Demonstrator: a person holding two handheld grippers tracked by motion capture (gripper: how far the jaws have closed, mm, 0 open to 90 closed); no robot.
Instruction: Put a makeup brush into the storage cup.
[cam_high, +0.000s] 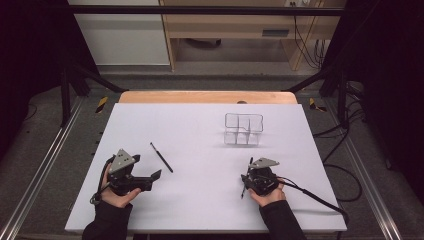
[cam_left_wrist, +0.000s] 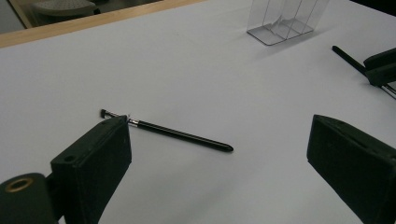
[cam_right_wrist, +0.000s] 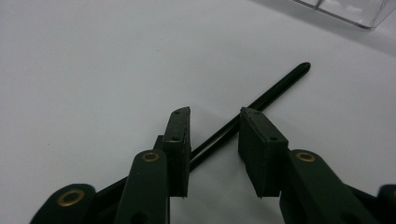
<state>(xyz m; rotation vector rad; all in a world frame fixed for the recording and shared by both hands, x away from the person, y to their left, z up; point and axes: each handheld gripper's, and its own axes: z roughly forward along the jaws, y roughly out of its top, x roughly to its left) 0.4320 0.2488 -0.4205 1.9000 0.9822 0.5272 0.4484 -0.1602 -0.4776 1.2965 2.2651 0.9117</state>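
A white sheet (cam_high: 200, 150) covers the light wooden table (cam_high: 207, 96). The brush (cam_left_wrist: 180, 134) is black with a silver band. The box (cam_high: 243, 129) is clear. Both grippers are black with brass rivets.

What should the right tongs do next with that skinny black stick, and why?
Probably squeeze the right tongs shut on the thin black stick. The stick runs between their two pads, close to one, but a gap shows beside the other, so it doesn't look pinched yet. Once gripped, it could be lifted, maybe toward the clear box farther back.
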